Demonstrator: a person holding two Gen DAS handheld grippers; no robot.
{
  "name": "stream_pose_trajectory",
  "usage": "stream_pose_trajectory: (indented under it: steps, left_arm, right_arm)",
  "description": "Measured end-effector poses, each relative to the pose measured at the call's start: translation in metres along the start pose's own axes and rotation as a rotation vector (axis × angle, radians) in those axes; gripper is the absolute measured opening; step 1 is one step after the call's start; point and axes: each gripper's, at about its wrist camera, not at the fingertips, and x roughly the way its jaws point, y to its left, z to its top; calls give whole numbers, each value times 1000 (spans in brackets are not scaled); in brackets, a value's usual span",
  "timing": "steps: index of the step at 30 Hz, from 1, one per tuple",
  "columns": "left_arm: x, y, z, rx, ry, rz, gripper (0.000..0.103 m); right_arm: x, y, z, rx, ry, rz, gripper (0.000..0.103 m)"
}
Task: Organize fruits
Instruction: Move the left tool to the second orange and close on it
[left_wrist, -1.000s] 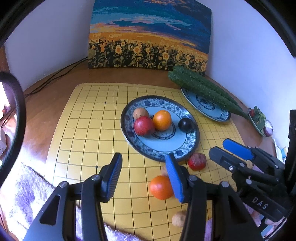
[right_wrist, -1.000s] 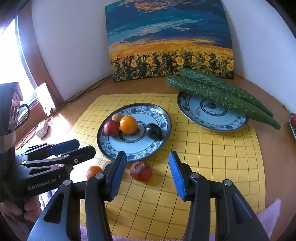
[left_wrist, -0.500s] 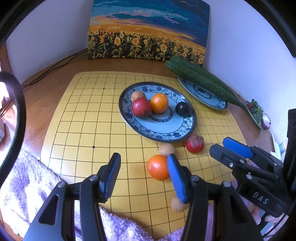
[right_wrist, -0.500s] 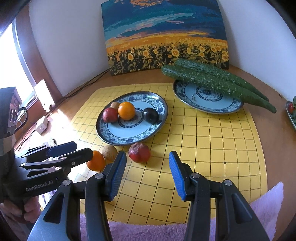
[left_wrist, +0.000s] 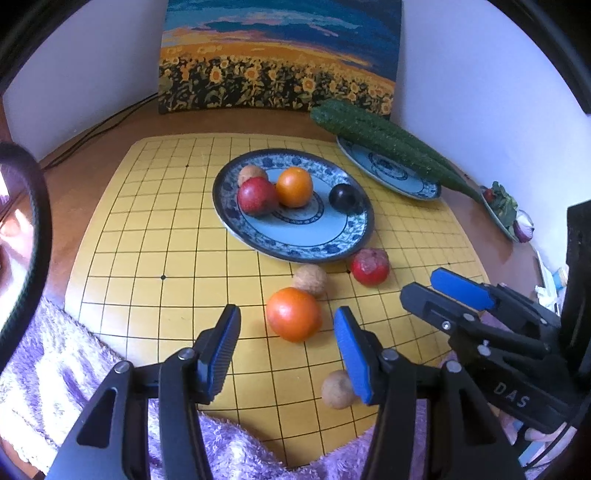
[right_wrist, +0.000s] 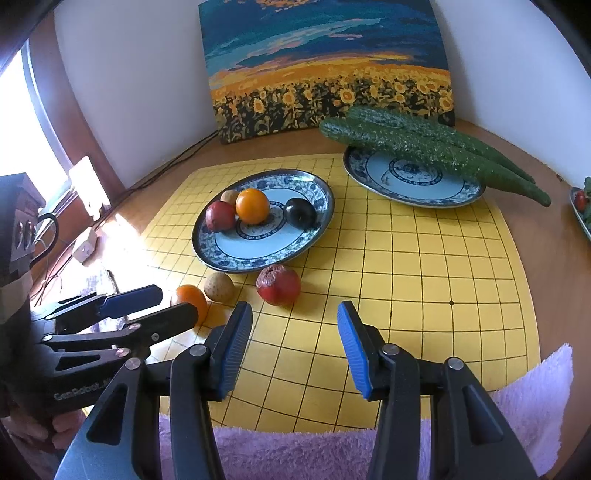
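A blue-patterned plate (left_wrist: 343, 232) (right_wrist: 317, 218) holds a red fruit (left_wrist: 256, 195), an orange (left_wrist: 294, 186), a tan fruit (left_wrist: 251, 172) and a dark plum (left_wrist: 343, 197). Loose on the yellow grid mat lie an orange (left_wrist: 293, 314) (right_wrist: 190, 297), a tan fruit (left_wrist: 309, 279) (right_wrist: 219, 287), a red fruit (left_wrist: 370, 266) (right_wrist: 278, 285) and another tan fruit (left_wrist: 338, 389). My left gripper (left_wrist: 286, 341) is open, just in front of the loose orange. My right gripper (right_wrist: 294, 339) is open, just short of the loose red fruit.
A second plate (right_wrist: 413, 184) at the back right carries long cucumbers (right_wrist: 424, 147). A sunflower painting (right_wrist: 328, 70) leans on the wall. A purple towel (right_wrist: 295, 454) covers the mat's near edge. A small dish of vegetables (left_wrist: 502, 206) sits far right.
Both grippers have drawn back toward the near edge, so the plate and loose fruits look farther off. Both stay open. No fruit has moved.
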Motion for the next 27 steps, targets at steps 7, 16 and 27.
stream_pose_trajectory:
  steps: [7,16,27]
  left_arm:
    - [10,0,1,0,12,12,56]
    - [17,0,4,10,17,13,56]
    - [16,0,5,39,9,6,45]
  right_arm:
    - [5,-3,-4,6,16,5,49]
    - [7,-6,-4,18,20,7,49]
    - [17,-1,-3,-9,46,2,50]
